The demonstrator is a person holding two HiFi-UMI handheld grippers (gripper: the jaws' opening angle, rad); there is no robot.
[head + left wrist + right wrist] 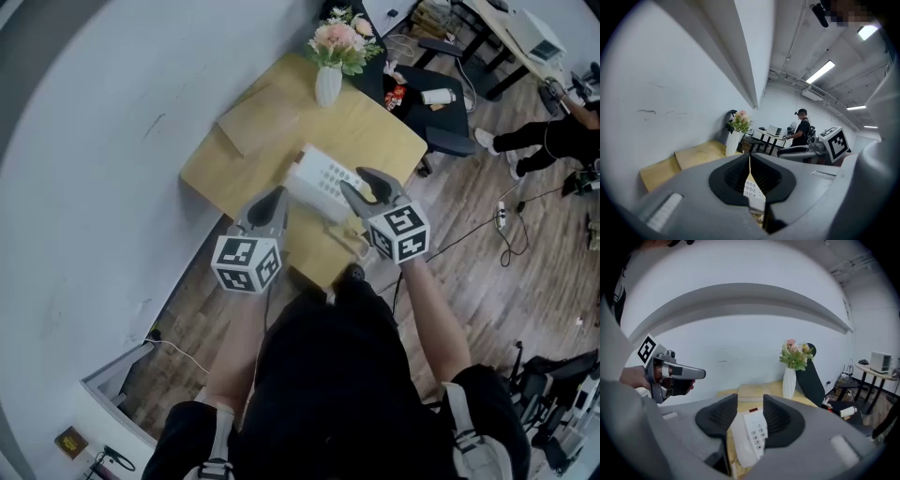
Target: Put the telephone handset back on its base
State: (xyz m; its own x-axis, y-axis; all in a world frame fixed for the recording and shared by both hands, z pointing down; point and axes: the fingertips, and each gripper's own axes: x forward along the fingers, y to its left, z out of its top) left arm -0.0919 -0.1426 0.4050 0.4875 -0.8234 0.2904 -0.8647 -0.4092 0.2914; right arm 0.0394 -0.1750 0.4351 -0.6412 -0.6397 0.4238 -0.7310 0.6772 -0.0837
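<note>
Right gripper (750,400) hovers, jaws apart, over white push-button telephone (754,434).

Open tabletop (389,136) lies right of and beyond the telephone (319,178), free for approach. The wall (112,141) closes the left side; a vase of flowers (329,82) guards the far corner, and what seems a raised board (267,117) covers the far left.

Plain white telephone base (330,178), keypad facing up, sitting angled near the middle of the wooden table (384,131). Looks like the white handset (739,441) lies along the keypad's left side, on the base. Can't really tell if it's seated properly though.
</note>
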